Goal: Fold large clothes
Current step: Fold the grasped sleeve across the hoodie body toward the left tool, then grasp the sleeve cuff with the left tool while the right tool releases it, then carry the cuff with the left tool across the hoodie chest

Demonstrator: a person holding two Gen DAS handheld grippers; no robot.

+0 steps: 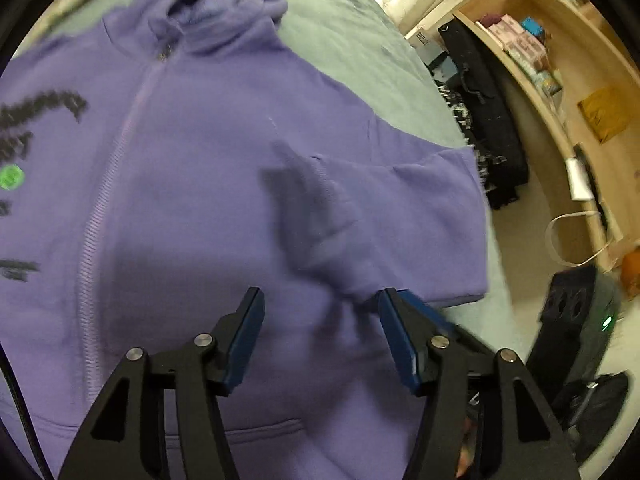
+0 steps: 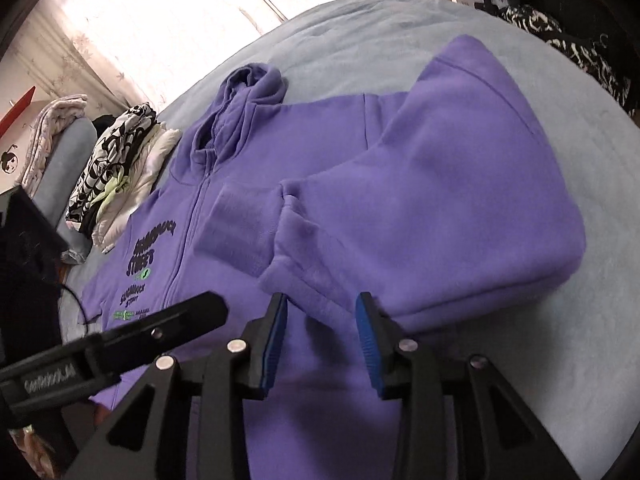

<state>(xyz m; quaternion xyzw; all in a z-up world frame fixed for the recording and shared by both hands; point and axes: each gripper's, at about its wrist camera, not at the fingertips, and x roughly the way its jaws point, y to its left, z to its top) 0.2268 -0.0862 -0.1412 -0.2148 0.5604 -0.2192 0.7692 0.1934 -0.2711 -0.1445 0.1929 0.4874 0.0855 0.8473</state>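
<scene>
A purple zip hoodie [image 1: 192, 184] lies front up on the pale blue bedcover [image 1: 360, 52], hood [image 2: 248, 84] towards the far side. Its sleeve [image 2: 440, 184] is folded across the chest, and the cuff [image 2: 236, 232] rests by the zip. In the left wrist view my left gripper [image 1: 322, 300] hovers open over the lower chest, with a fold of sleeve just beyond its right pad and nothing between the pads. My right gripper [image 2: 322, 304] is also open, at the near edge of the folded sleeve, its pads not pressing on the cloth. One of the left gripper's fingers [image 2: 188, 312] shows at the left of the right wrist view.
A stack of folded clothes [image 2: 120, 176] lies on the bed left of the hoodie. Beside the bed are a wooden shelf unit [image 1: 560, 100], black bags [image 1: 492, 120] and a black device [image 1: 576, 312] on the floor. A bright curtained window [image 2: 160, 20] lies behind.
</scene>
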